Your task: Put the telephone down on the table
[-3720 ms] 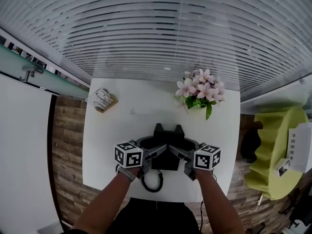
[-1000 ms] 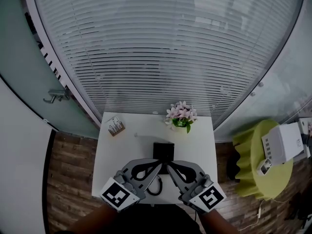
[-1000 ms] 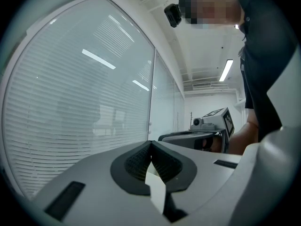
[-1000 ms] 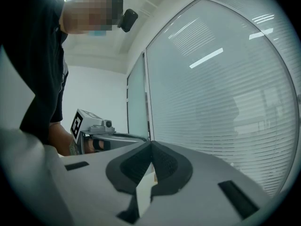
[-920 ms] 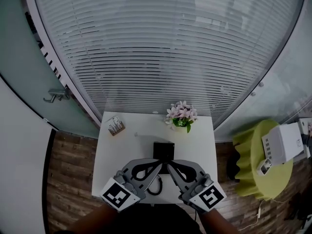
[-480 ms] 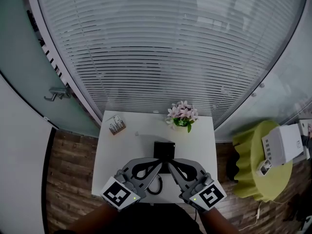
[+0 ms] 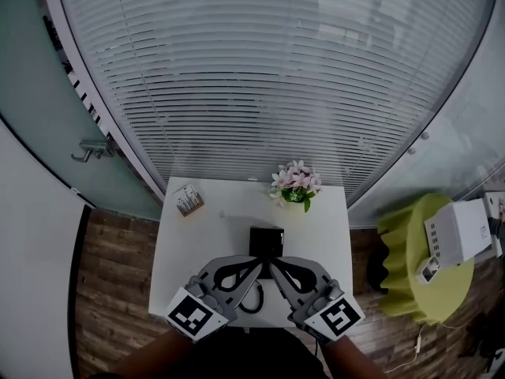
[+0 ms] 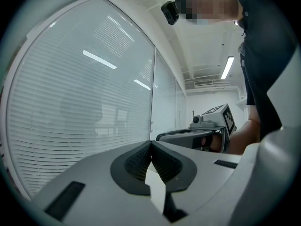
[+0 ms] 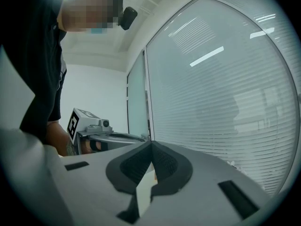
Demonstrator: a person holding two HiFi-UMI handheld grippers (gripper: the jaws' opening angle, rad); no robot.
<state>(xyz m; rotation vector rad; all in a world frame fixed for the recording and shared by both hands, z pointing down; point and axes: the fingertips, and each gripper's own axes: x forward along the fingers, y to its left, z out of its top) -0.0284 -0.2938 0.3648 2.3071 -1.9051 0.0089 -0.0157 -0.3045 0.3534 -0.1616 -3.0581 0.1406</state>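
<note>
Found the black telephone [image 7: 267, 242] lying on the white table [image 7: 181, 251], near its middle, with the coiled cord [image 7: 251, 300] curling toward the near edge. Held the left gripper [image 7: 257, 265] and the right gripper [image 7: 278, 267] side by side over that near edge, tips angled in toward each other just short of the telephone. Had both pairs of jaws pressed shut, pads meeting, nothing between them. Noted pink flowers [image 7: 294, 181] at the far edge and a small wooden holder [image 7: 187, 202] by the far left corner.
</note>
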